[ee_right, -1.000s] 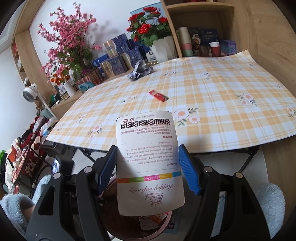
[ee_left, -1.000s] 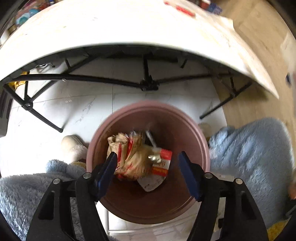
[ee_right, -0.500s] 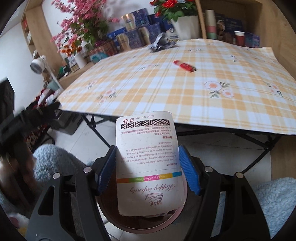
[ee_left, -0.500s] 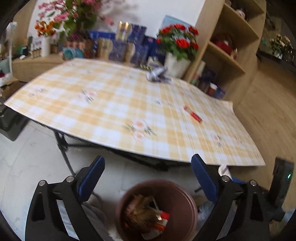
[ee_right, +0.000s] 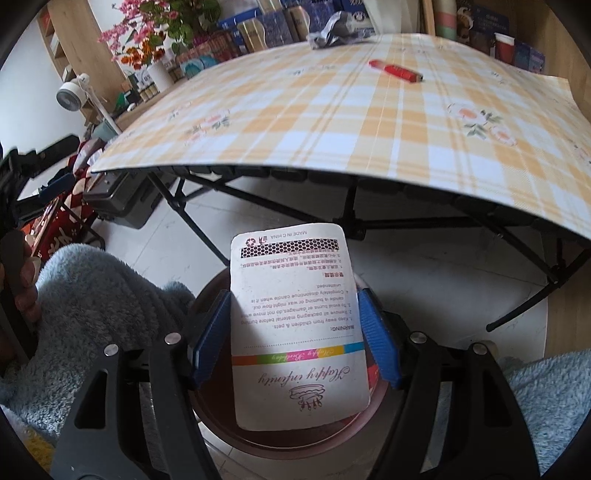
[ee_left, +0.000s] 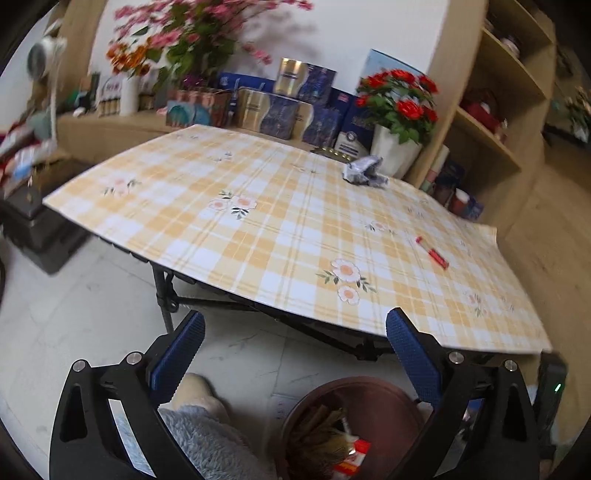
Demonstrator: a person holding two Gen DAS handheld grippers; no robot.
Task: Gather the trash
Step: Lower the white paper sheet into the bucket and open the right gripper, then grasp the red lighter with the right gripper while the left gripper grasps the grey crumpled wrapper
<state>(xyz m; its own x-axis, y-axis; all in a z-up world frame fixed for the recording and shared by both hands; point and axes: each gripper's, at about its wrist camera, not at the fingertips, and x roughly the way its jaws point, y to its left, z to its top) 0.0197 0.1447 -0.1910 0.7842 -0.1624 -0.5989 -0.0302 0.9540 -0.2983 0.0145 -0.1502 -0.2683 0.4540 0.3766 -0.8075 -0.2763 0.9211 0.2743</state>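
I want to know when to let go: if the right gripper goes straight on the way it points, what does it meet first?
Probably the brown bin. The right gripper, shut on the white card, points down into its opening; depth is hard to judge.

Yellow-checked floral tablecloth (ee_left: 280,236); maroon bin (ee_left: 388,398)

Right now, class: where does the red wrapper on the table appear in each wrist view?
Left wrist: red wrapper lies right of centre, near the tablecloth's right edge.
Right wrist: red wrapper lies near the top, right of centre.
Shared landmark: crumpled grey wrapper, farther back on the table.
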